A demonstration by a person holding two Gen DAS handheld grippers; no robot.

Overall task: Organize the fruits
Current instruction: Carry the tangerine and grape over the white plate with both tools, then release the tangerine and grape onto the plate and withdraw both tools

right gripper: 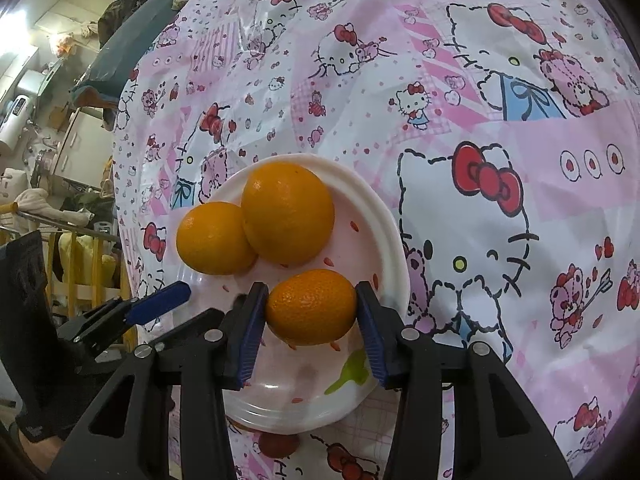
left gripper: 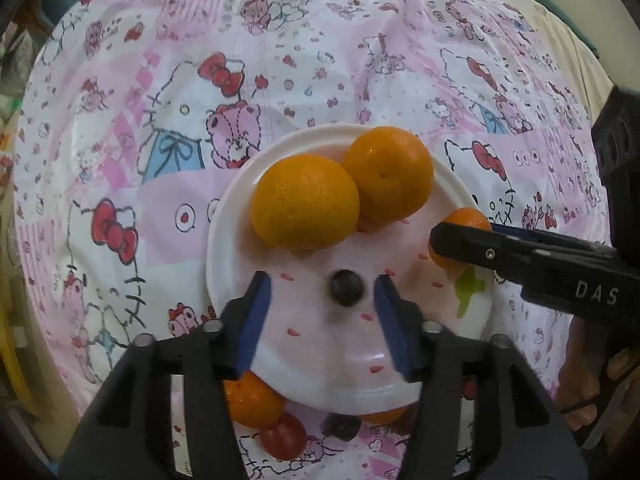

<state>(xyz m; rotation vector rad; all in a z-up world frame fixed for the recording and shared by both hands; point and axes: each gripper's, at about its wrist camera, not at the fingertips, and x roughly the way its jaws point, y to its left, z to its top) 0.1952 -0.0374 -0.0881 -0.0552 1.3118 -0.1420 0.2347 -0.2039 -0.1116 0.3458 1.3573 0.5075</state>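
A white plate (left gripper: 232, 240) with pink marks holds two big oranges (left gripper: 306, 202) (left gripper: 390, 174) and a dark grape (left gripper: 346, 288). My left gripper (left gripper: 322, 320) is open above the plate, its pads on either side of the grape and clear of it. My right gripper (right gripper: 310, 322) is shut on a small orange (right gripper: 312, 306) and holds it over the plate (right gripper: 384, 216), in front of the two big oranges (right gripper: 288, 216) (right gripper: 214, 238). In the left wrist view the right gripper (left gripper: 472, 240) reaches in from the right with the small orange (left gripper: 466, 220).
The table has a pink cartoon-cat cloth (left gripper: 160, 120). Near the plate's front edge lie an orange (left gripper: 252, 400), a red fruit (left gripper: 284, 436) and a dark grape (left gripper: 342, 426). Furniture and clutter (right gripper: 60, 160) stand beyond the table's left edge.
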